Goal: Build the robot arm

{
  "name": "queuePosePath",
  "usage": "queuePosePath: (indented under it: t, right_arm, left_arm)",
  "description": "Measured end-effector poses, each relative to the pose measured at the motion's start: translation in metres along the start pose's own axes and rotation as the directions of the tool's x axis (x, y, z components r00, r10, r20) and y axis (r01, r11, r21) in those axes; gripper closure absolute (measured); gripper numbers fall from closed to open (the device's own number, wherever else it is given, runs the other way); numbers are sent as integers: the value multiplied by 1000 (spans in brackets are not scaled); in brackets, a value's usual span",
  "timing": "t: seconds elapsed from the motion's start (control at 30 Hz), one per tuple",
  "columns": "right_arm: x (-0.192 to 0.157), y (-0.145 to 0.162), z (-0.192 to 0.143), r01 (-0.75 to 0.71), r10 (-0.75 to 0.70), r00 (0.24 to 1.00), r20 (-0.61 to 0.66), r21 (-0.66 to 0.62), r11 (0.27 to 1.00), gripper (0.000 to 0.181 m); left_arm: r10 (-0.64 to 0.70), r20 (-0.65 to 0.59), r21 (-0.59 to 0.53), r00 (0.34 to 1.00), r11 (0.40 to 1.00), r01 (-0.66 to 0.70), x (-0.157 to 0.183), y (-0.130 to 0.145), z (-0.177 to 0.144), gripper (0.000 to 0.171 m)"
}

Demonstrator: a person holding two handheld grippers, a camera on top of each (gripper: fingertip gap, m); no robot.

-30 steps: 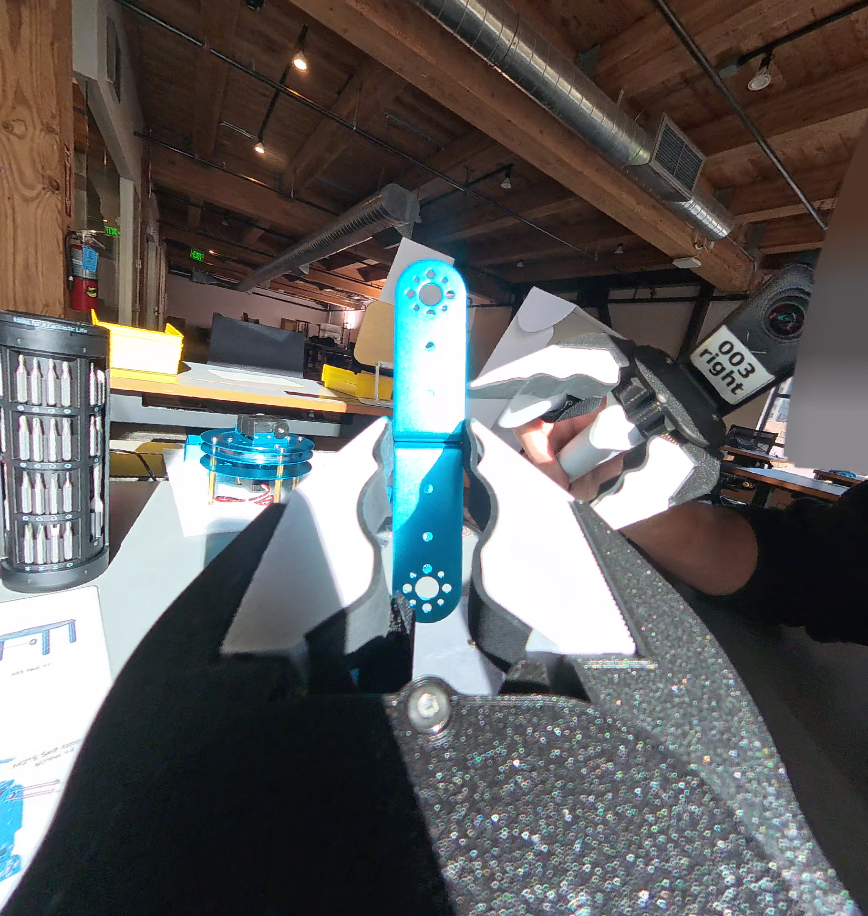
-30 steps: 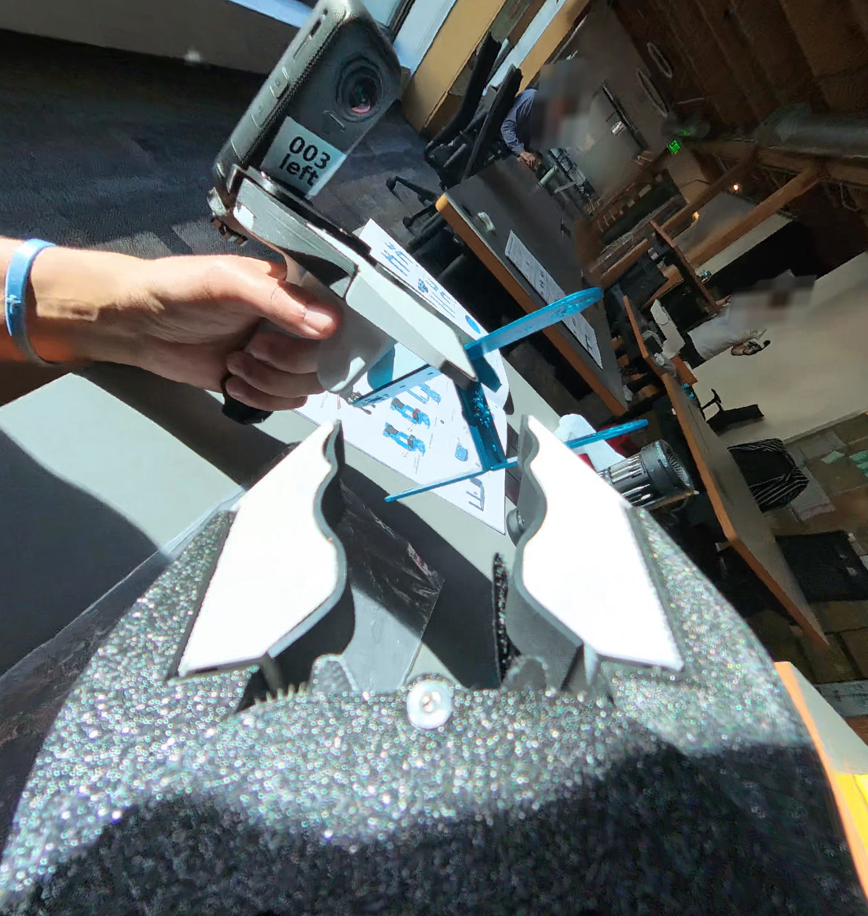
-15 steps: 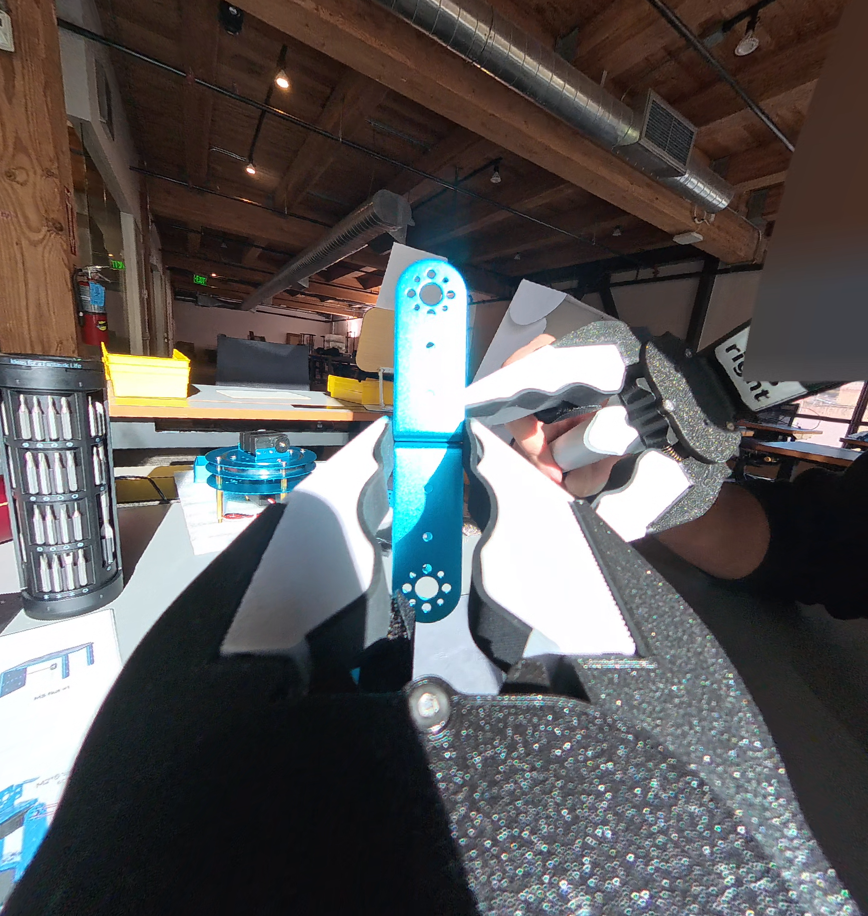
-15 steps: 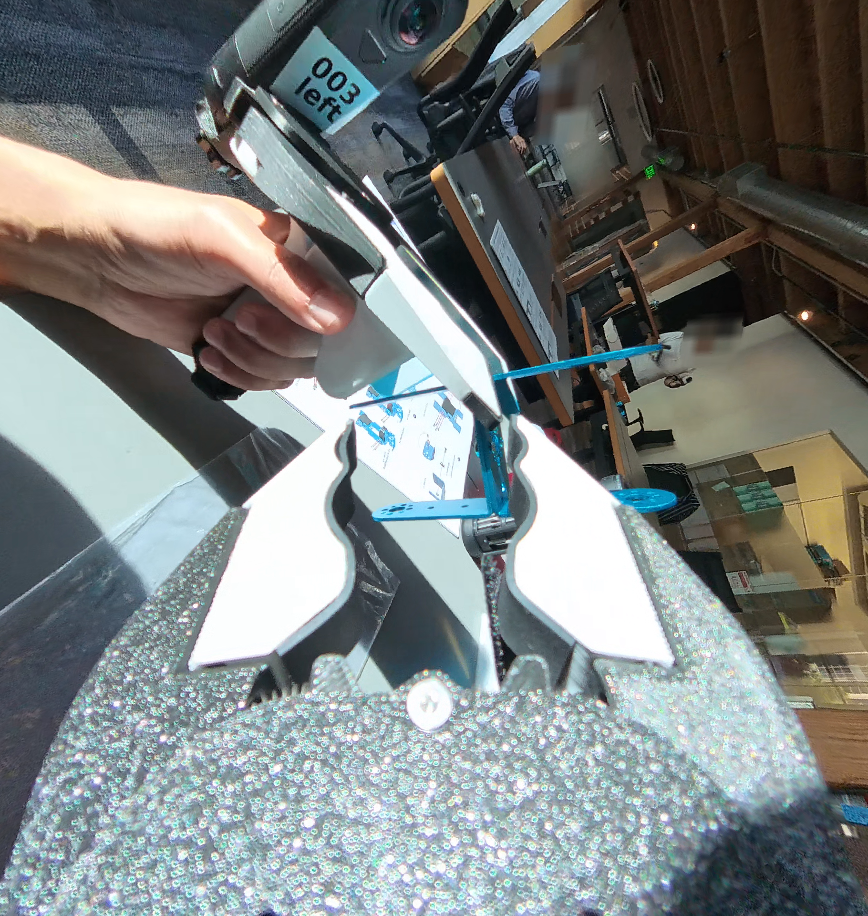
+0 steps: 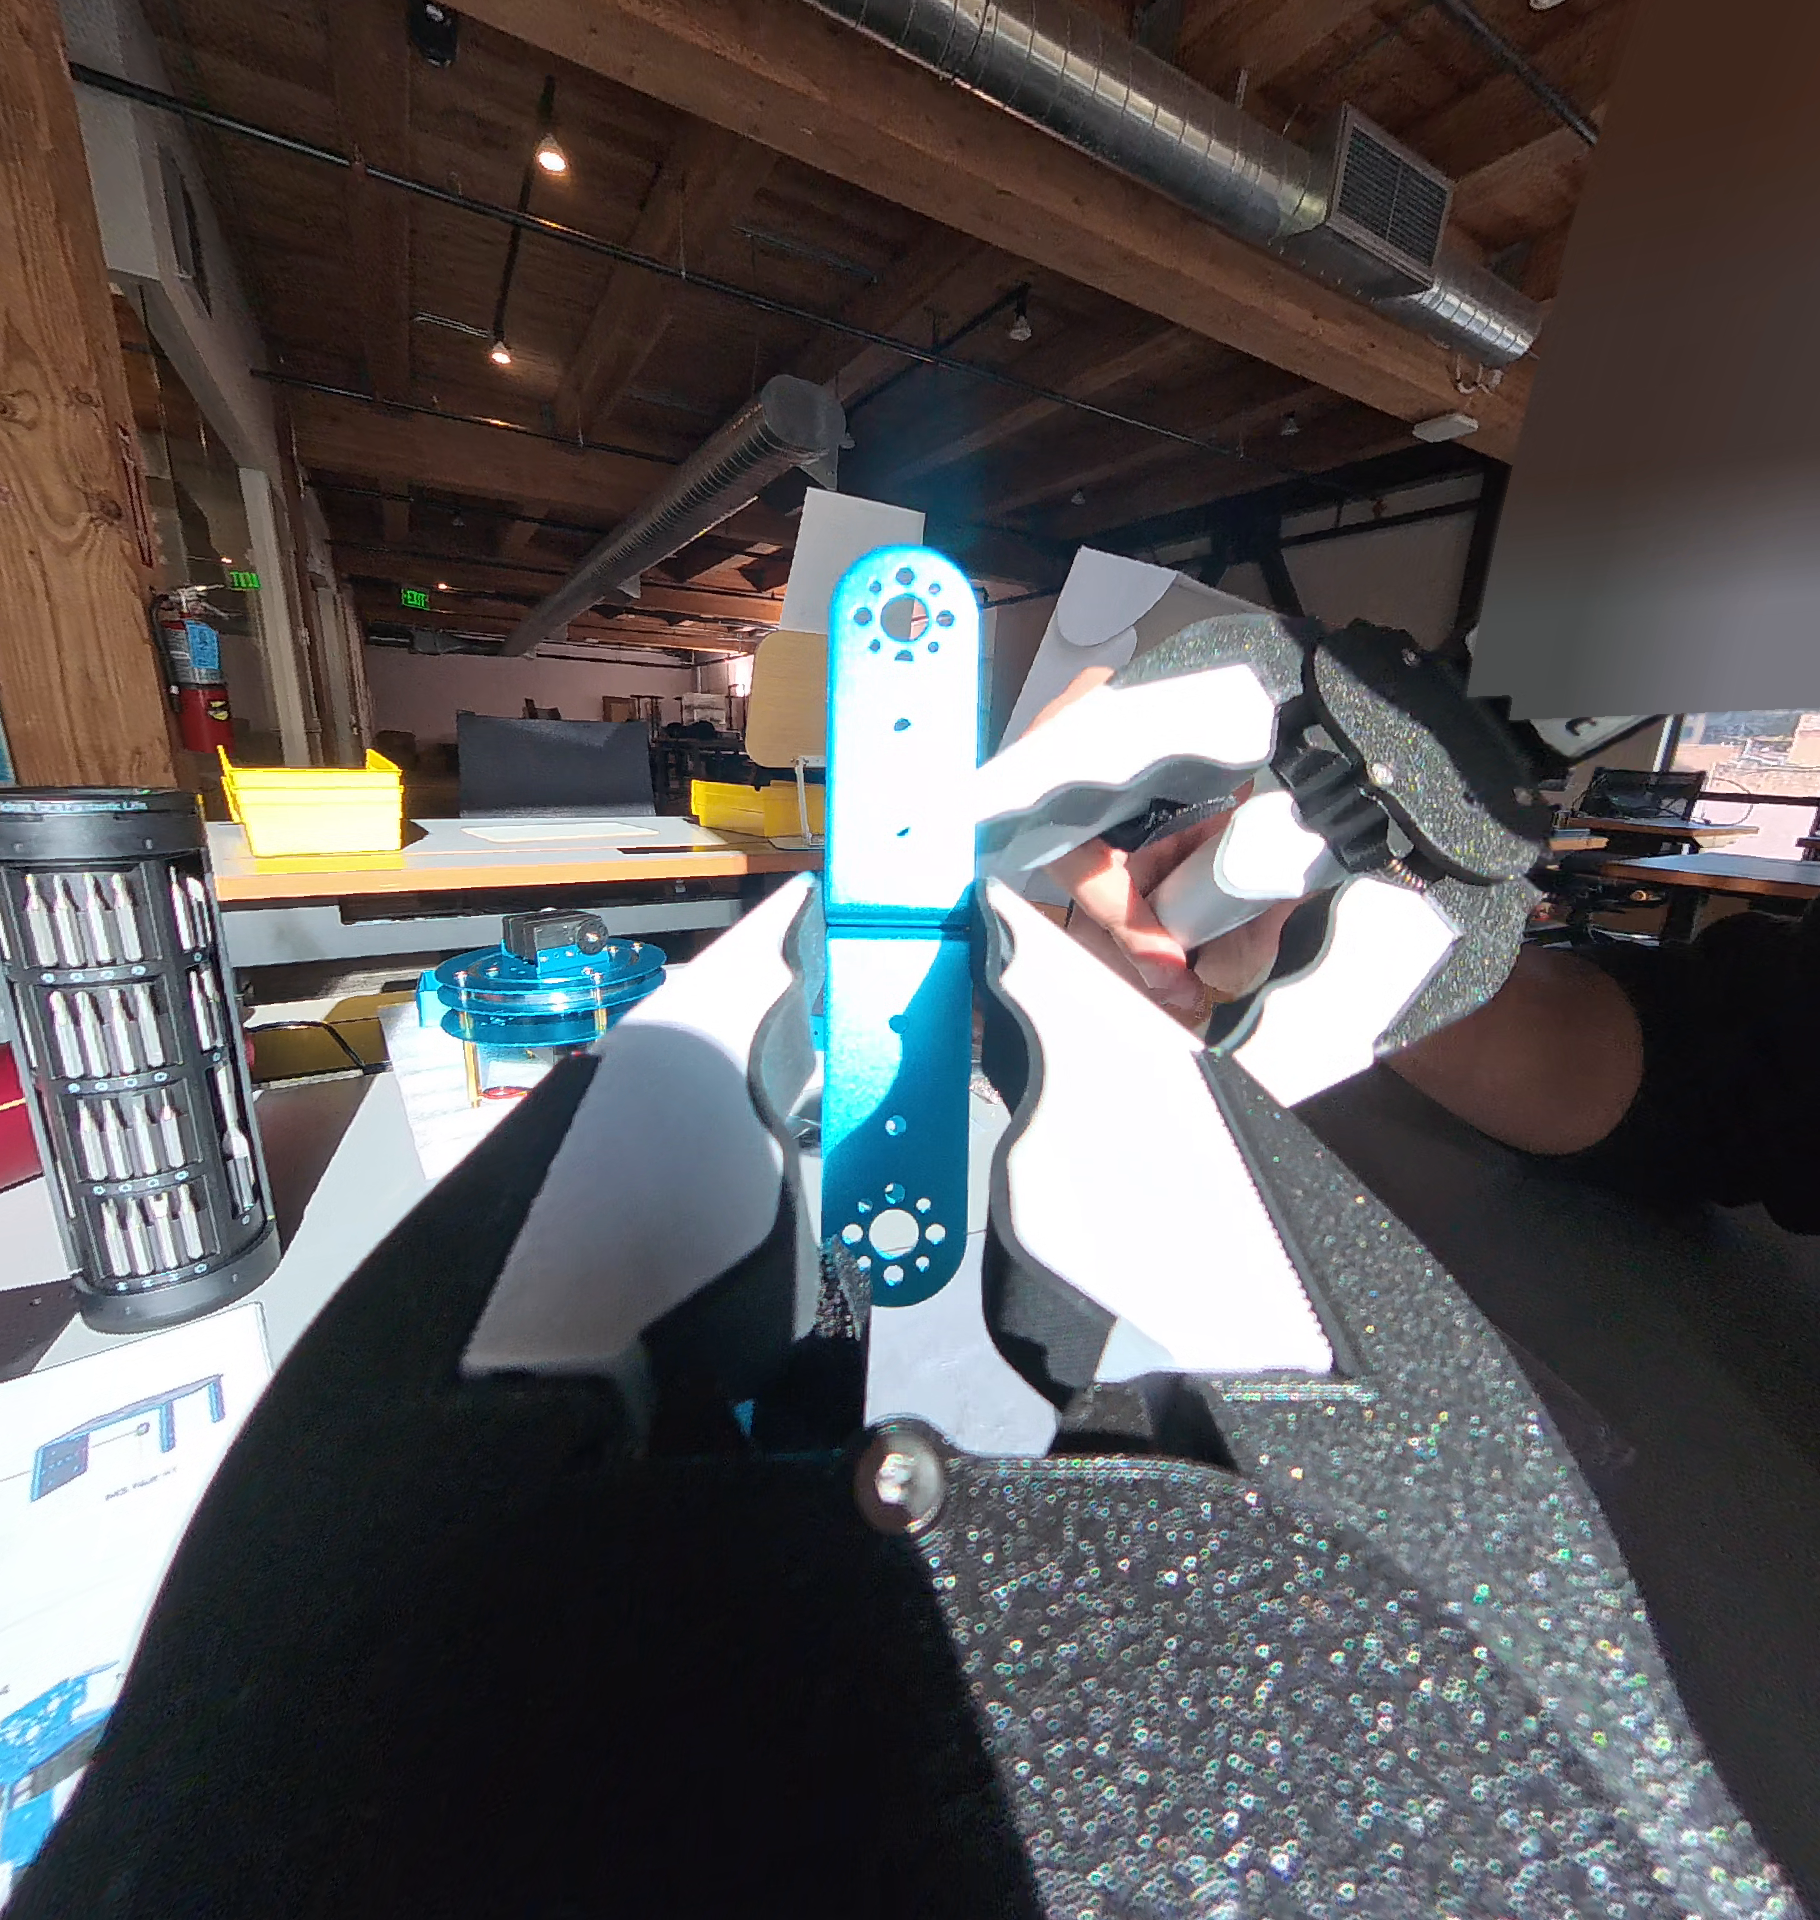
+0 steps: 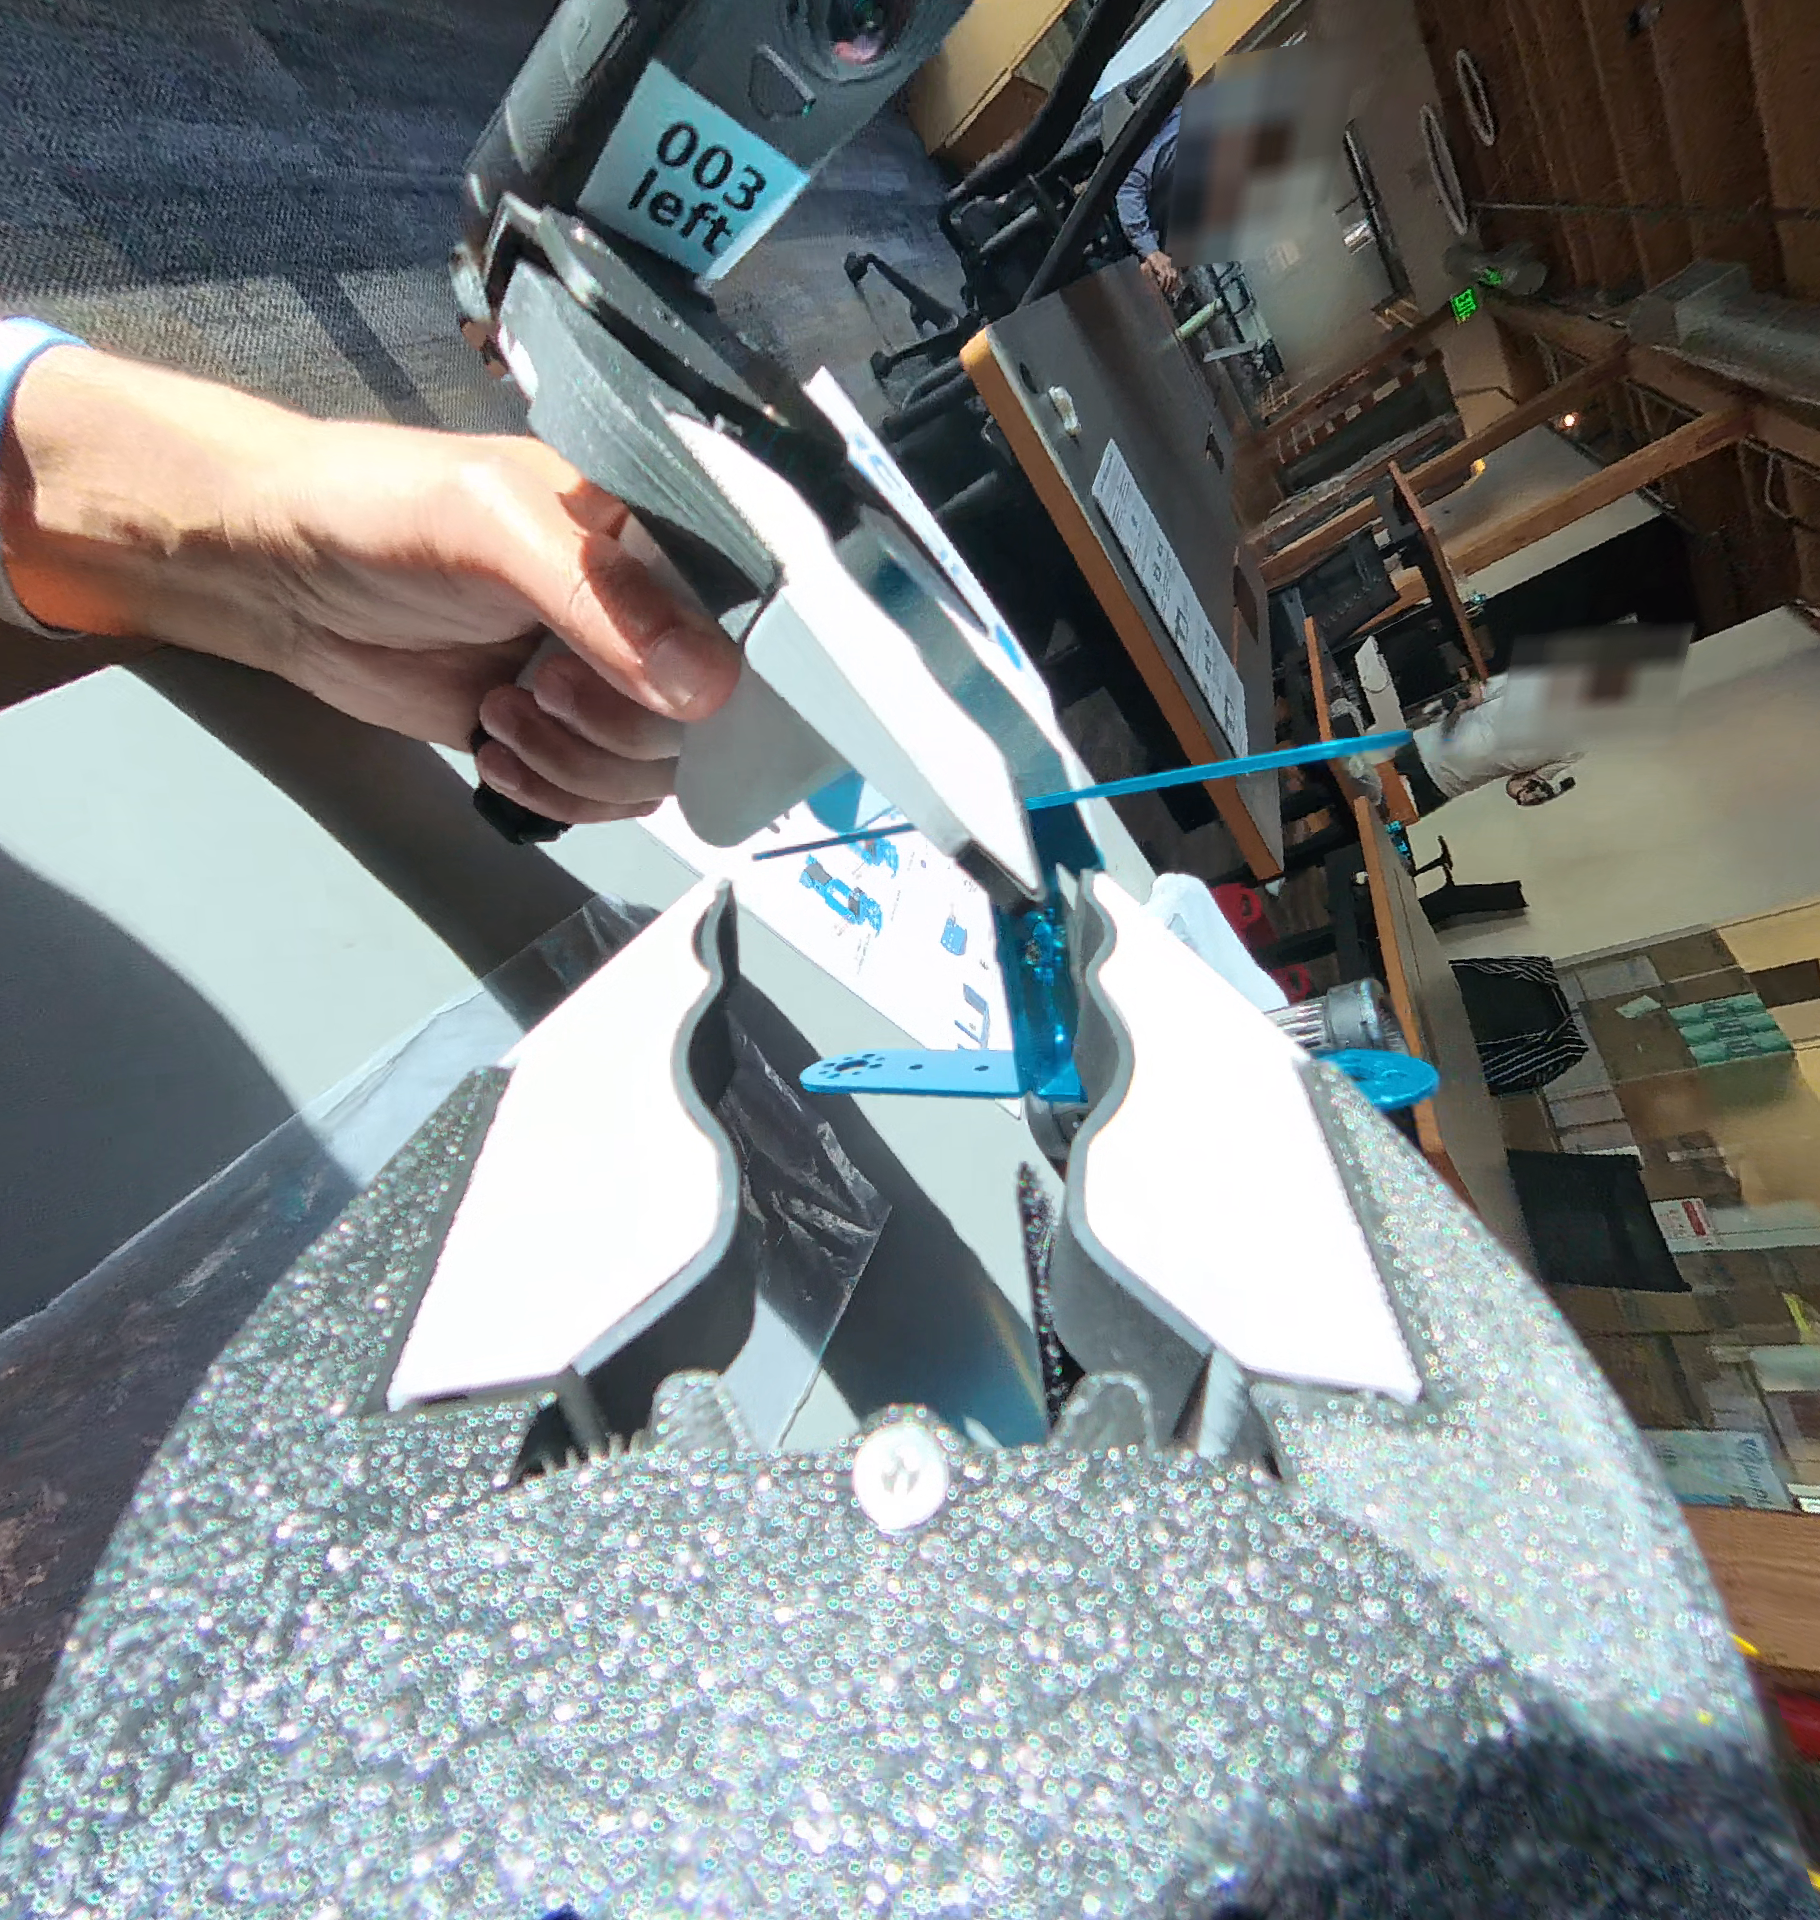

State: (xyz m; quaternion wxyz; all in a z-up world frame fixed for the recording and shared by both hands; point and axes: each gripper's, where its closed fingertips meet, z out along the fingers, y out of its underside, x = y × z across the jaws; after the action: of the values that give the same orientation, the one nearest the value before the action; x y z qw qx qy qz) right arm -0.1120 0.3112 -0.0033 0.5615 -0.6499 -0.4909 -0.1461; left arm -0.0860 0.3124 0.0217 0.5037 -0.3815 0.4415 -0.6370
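The left tool (image 5: 890, 997) is pinching the blue bracket (image 5: 898, 935) upright above the tabletop (image 6: 262, 883); the right tool (image 6: 901, 935), spread wide and empty, is nosing alongside; best, I'd judge, closing squarely on the bracket's web.

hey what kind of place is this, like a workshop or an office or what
Probably an open-plan workshop or maker-type lab in a converted loft: exposed timber beams and metal ductwork overhead, long workbenches with yellow parts bins, and a rack of screwdriver bits nearby.
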Motion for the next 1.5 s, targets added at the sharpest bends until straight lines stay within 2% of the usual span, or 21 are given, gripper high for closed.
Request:
queuePosePath:
  t: [0.13,0.23,0.3,0.37,0.43,0.47,0.53,0.63,0.7,0.8,0.93,1.03,1.23,1.37,1.5]
  right_arm:
    - [22,-10,-21,2,1,998,-60,52,999,115]
    - [30,-20,-45,-179,180,984,15,193,965,120]
    - [42,-9,-51,-382,375,924,77,247,891,120]
    - [49,10,-44,-580,562,814,147,255,773,114]
    - [41,16,-36,-697,647,717,259,243,675,118]
    - [35,18,-30,-724,664,689,292,216,656,118]
    - [23,16,-21,-746,676,660,328,175,643,123]
    - [18,9,-22,-764,686,639,348,183,619,149]
    - [19,9,-24,-783,703,615,357,169,599,150]
    - [20,13,-27,-842,740,526,420,132,524,156]
    - [11,30,-22,-888,782,427,454,46,458,157]
    - [3,44,-16,-902,809,384,446,-8,432,156]
    - [-12,69,-6,-939,866,227,446,-135,316,156]
    - [-19,83,-1,-932,869,231,437,-157,327,154]
    - [-18,84,-5,-945,845,164,510,-165,283,152]
  left_arm:
    - [-49,-12,28,999,998,50,-1,-5,-2,146]
    - [-114,-37,61,993,991,116,-3,-12,-2,146]
    - [-169,-95,68,981,982,176,3,-18,-1,146]
    - [-220,-105,65,970,972,228,4,-23,2,146]
    - [-272,-128,61,954,958,281,8,-28,5,146]
    - [-294,-141,59,945,951,305,10,-31,6,146]
    - [-305,-147,67,941,946,317,13,-36,8,145]
    - [-331,-157,34,931,940,340,18,-35,11,145]
    - [-364,-168,18,916,928,372,19,-35,12,145]
    - [-370,-159,-50,915,929,367,19,-26,13,145]
    - [-391,-113,-167,913,914,371,12,-7,15,145]
    - [-420,-73,-195,904,896,400,-1,-1,12,145]
    - [-507,-8,-325,862,817,477,-21,29,6,147]
    - [-572,14,-344,820,767,541,-28,44,6,147]
    - [-646,19,-343,763,713,612,-31,52,6,147]
